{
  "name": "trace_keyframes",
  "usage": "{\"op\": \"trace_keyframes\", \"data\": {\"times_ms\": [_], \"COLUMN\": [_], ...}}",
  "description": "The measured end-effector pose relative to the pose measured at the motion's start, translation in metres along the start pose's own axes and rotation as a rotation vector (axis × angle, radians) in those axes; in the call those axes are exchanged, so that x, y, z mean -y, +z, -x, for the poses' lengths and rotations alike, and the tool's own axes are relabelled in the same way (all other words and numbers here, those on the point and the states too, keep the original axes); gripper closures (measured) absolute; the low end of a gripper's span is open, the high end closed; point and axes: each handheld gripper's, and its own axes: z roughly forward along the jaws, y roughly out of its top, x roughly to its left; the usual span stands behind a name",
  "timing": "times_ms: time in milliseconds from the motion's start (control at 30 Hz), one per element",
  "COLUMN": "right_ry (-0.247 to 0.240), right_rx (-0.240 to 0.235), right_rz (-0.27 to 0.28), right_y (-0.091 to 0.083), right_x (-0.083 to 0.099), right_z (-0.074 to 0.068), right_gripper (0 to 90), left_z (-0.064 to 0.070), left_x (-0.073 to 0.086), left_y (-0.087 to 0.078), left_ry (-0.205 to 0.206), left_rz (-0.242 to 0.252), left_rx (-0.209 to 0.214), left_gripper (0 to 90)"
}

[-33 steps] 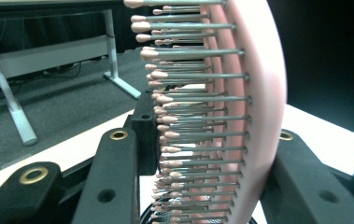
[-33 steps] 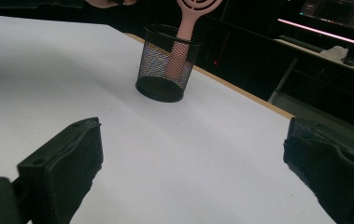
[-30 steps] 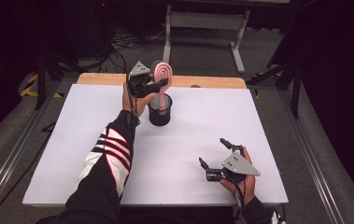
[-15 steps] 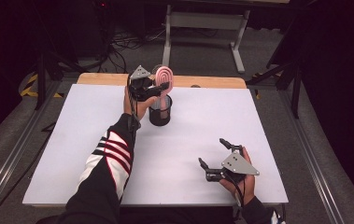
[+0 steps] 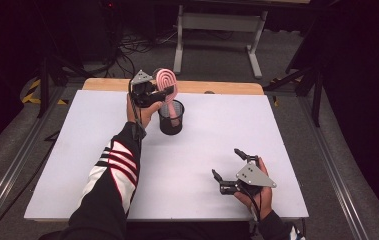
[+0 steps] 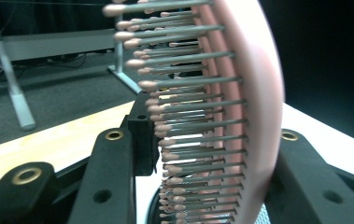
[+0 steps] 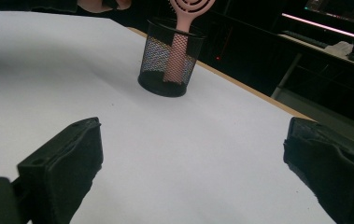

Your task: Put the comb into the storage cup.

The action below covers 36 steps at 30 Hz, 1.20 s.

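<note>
- My left gripper (image 5: 158, 92) is closed on the head of the pink hairbrush (image 5: 167, 82), near the far edge of the tabletop (image 5: 77, 150), left of its middle.
- Change over the last second: the brush goes from leaning right over the black mesh cup (image 5: 171, 118) to standing closer to upright, and the handle sits lower in the cup.
- In the right gripper view the handle (image 7: 177, 51) is inside the mesh cup (image 7: 167, 58) and reaches near its bottom; I cannot tell if it touches the base.
- In the left gripper view the bristles (image 6: 184, 116) sit between my two black jaws, and the brush back is against the right one.
- My right gripper (image 5: 229, 172) rests idle near the near right corner of the tabletop, jaws wide apart, holding nothing; no change there.
- Judgement: the placing is nearly done. Next is opening the left jaws and lifting clear without tipping the cup.
- Risk: the brush is top-heavy, so the cup could topple on release.
</note>
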Motion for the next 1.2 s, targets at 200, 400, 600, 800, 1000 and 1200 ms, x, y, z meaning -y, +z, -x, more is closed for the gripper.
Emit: {"op": "trace_keyframes", "data": {"times_ms": [200,400,600,800,1000,1200], "right_ry": [0.0,-0.007,-0.014,-0.01,-0.009,-0.003], "right_rx": [0.007,0.024,0.027,0.033,0.031,0.031], "right_rz": [-0.001,0.012,0.015,0.02,0.012,0.014], "right_y": [0.0,-0.001,-0.002,-0.002,-0.001,-0.002], "right_x": [-0.001,-0.002,-0.002,-0.002,-0.002,-0.001], "right_z": [-0.001,-0.001,-0.002,-0.001,0.0,0.002], "right_gripper": [5.6,6.0,6.1,6.4,6.4,6.4], "left_z": [-0.01,-0.016,-0.021,-0.023,-0.02,-0.017], "left_x": [0.004,0.008,0.013,0.019,0.019,0.019], "left_y": [-0.005,-0.009,-0.013,-0.015,-0.013,-0.011], "left_ry": [-0.022,-0.038,-0.036,-0.02,0.023,0.04], "left_rz": [-0.009,-0.02,-0.029,-0.034,-0.056,-0.067], "left_rx": [-0.03,-0.048,-0.05,-0.045,-0.077,-0.084], "left_gripper": [54.7,52.6,52.9,50.4,45.3,35.2]}}
